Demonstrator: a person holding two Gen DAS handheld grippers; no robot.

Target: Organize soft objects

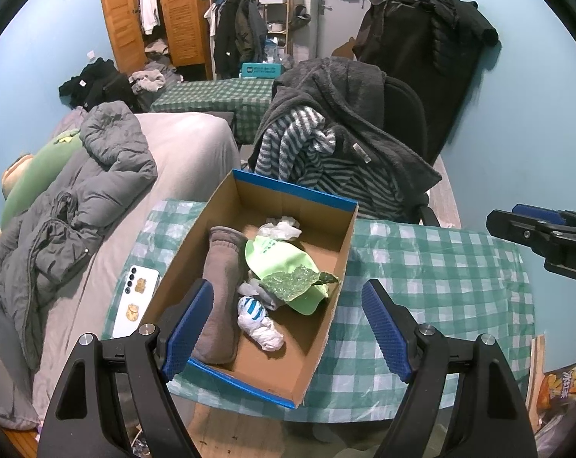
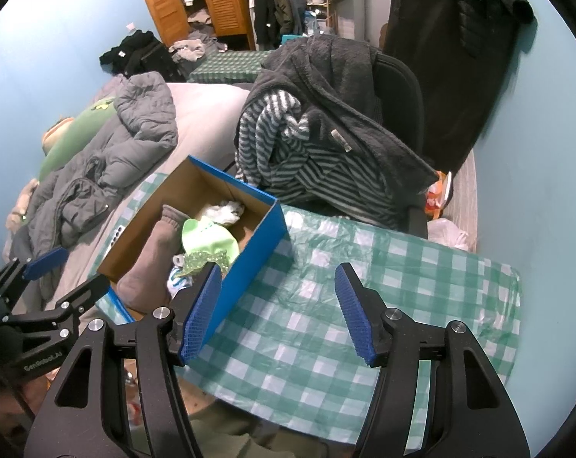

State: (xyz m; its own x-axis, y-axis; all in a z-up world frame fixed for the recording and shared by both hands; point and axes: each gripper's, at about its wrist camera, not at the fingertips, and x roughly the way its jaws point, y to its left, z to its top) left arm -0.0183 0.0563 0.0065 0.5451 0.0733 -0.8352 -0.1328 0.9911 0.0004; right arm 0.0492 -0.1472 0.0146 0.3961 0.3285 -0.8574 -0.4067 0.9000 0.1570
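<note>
**Box loaded, both tongs free**

Left tongs and right tongs hung released, holding nothing. Soft items, grey sock, green cap, lay inside the cardboard box on the table. Collection looked nearly finished; next move likely needs another loose soft item, none visible on the table.

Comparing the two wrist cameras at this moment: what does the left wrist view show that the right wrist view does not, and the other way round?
Only the left wrist view shows the white phone on the checked tablecloth beside the box, fully, and the crumpled white-and-blue bag inside the box clearly.

Only the right wrist view shows the box's blue outer wall, the bare stretch of tablecloth right of it, and an orange item past the chair.

Both show the cardboard box holding a brown sock and light green cap, and both grippers, left and right, open and empty.
</note>
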